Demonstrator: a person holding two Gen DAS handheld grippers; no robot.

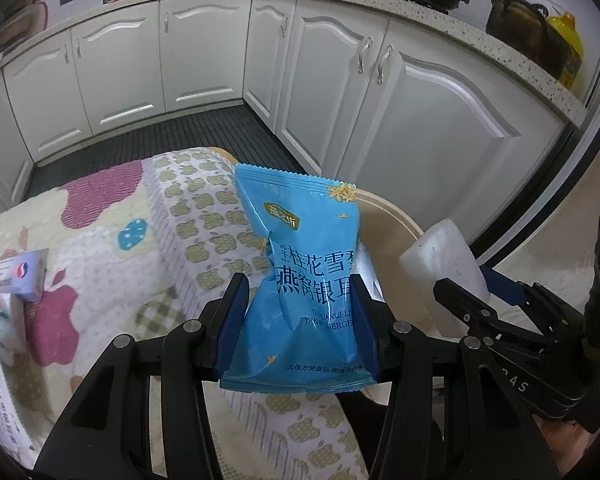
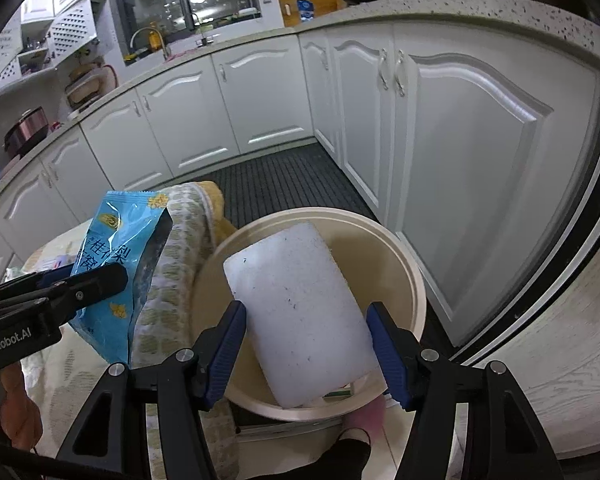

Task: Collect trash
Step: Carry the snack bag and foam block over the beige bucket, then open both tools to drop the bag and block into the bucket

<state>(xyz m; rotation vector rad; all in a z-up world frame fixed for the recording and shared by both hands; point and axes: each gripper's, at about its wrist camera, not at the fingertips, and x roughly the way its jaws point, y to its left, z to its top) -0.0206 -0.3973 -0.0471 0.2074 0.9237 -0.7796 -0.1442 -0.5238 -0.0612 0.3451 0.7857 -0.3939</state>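
My left hand-held gripper [image 1: 300,320] is clamped on a crinkled blue foil snack packet [image 1: 308,264]; my right hand-held gripper [image 2: 306,344] pinches a white foam block [image 2: 300,320] above the round beige bin [image 2: 414,280]. Neither is dropped yet; boxes [image 1: 16,272] remain on the patterned cloth [image 1: 140,208] beyond.

Both wrist cameras look steeply down along their tongs, close above the desk's edge, facing white kitchen cabinets [image 1: 204,52]. They share the beige bin [image 2: 414,280] and each other's tongs.
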